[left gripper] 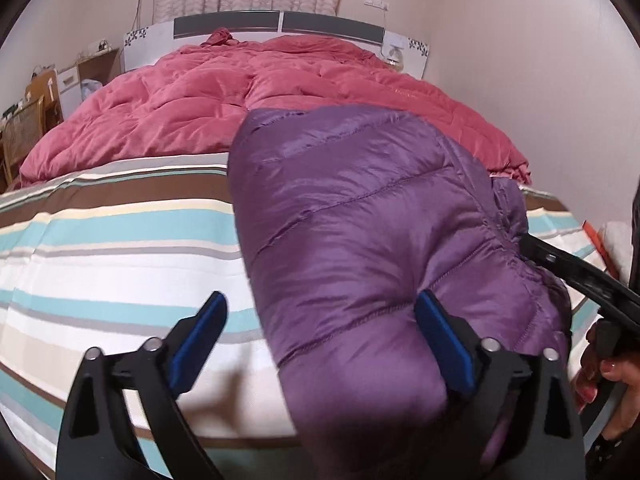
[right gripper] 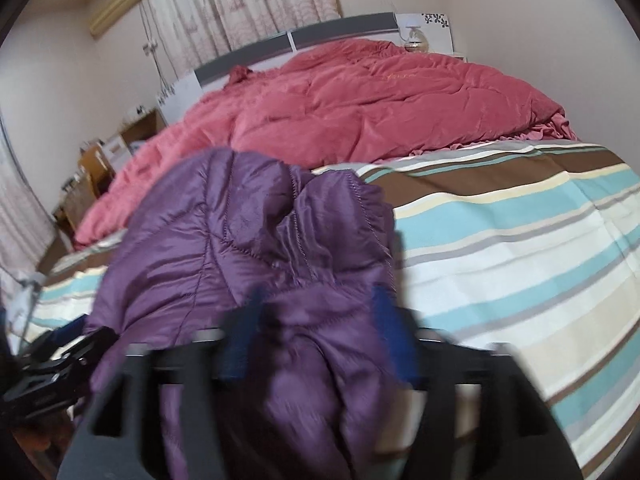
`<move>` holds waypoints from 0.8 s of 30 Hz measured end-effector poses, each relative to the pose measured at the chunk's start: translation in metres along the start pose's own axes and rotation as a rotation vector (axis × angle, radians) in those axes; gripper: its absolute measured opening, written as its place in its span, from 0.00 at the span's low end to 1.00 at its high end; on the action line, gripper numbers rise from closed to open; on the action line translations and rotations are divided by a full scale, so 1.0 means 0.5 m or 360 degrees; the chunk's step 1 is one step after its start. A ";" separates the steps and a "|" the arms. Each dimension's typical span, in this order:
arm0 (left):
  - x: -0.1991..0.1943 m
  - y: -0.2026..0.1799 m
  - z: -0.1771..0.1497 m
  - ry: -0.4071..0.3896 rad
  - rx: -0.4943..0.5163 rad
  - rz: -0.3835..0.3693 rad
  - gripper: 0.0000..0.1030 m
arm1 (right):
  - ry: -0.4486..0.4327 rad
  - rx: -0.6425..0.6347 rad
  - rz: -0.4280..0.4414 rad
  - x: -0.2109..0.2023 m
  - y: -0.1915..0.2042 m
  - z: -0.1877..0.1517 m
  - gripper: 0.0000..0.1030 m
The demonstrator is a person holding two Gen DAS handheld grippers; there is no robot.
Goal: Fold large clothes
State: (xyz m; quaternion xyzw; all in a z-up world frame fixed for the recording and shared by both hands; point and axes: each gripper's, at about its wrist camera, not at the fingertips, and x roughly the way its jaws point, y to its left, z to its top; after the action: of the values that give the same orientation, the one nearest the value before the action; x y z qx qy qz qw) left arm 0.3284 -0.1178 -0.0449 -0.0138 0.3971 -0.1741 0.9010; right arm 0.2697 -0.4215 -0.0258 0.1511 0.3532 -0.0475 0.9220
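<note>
Striped bedsheet spread beneath both jaw sets; pink quilt heaped well beyond them. Purple down jacket folded into a puffy bundle, overhanging near bed edge, running ahead of left gripper, jaws released wide, one pad touching fabric. Right gripper blurred, jaws parted around a fold, apparently not clamping. Risk: slippery, springy padding unfolding or sliding off edge once released. Sleeves, zipper and hem hidden; bundle's lower end cut off.
</note>
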 end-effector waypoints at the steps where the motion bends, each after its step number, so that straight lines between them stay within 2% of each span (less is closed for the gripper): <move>1: -0.004 0.006 -0.001 -0.0006 -0.0014 -0.0009 0.96 | 0.0008 -0.0014 0.0003 -0.009 -0.005 0.001 0.67; 4: -0.012 0.037 -0.003 0.0013 -0.0093 -0.0067 0.97 | 0.0090 0.0006 0.0035 -0.013 -0.024 0.000 0.67; 7: 0.002 0.053 0.003 0.0086 -0.0156 -0.0152 0.97 | 0.0226 0.0146 0.0118 0.013 -0.050 0.001 0.67; 9: 0.014 0.054 0.005 0.0147 -0.0148 -0.0191 0.97 | 0.0326 0.0200 0.0170 0.041 -0.061 -0.002 0.67; 13: 0.031 0.045 0.006 0.0229 -0.0110 -0.0305 0.97 | 0.0428 0.0256 0.0261 0.080 -0.067 -0.010 0.67; 15: 0.044 0.041 0.009 0.0257 -0.0084 -0.0318 0.97 | 0.0475 0.0352 0.0342 0.099 -0.080 -0.016 0.67; 18: 0.064 0.042 0.012 0.0307 -0.0115 -0.0364 0.97 | 0.0489 0.0445 0.0419 0.115 -0.089 -0.025 0.67; 21: 0.079 0.036 0.009 0.0336 -0.0114 -0.0402 0.96 | 0.0466 0.0397 0.0447 0.119 -0.077 -0.028 0.66; 22: 0.081 0.034 0.009 0.0334 -0.0099 -0.0408 0.95 | 0.0463 0.0386 0.0453 0.119 -0.076 -0.029 0.60; 24: 0.075 0.023 0.006 0.0327 -0.0071 -0.0438 0.84 | 0.0459 0.0406 0.0512 0.119 -0.072 -0.034 0.52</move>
State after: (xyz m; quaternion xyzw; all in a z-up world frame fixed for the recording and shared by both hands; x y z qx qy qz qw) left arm 0.3574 -0.1194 -0.0717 -0.0704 0.4852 -0.2874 0.8228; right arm 0.2964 -0.4492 -0.0862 0.3257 0.4437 0.0778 0.8313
